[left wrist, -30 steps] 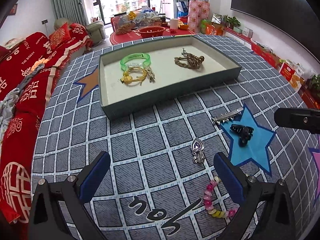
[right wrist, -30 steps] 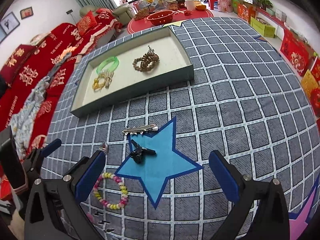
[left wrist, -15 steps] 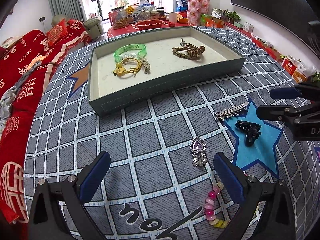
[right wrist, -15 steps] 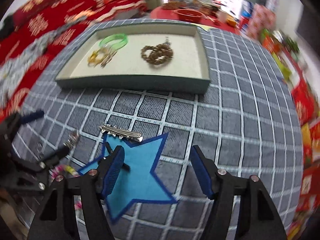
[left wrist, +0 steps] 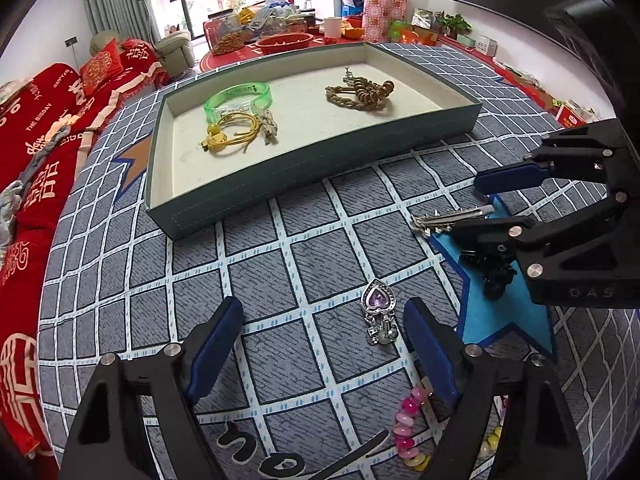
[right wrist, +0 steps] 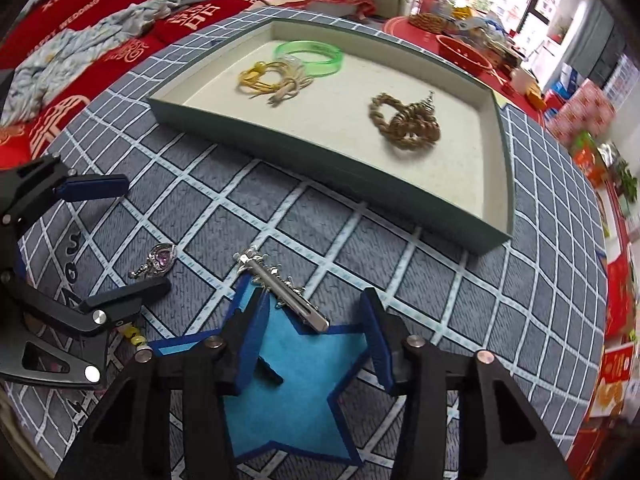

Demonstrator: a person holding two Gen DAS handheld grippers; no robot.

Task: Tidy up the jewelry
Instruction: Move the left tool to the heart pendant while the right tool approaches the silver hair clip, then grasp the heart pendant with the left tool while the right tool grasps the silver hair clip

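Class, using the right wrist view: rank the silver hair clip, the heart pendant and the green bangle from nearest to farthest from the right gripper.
1. Silver hair clip: just ahead of the right gripper, on the blue star's edge.
2. Heart pendant: out to the left, on the cloth.
3. Green bangle: far side, inside the tray.

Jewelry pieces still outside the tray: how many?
4: heart pendant on the grid cloth, silver hair clip at the blue star's tip, black claw clip on the star, bead bracelet nearest, partly hidden.
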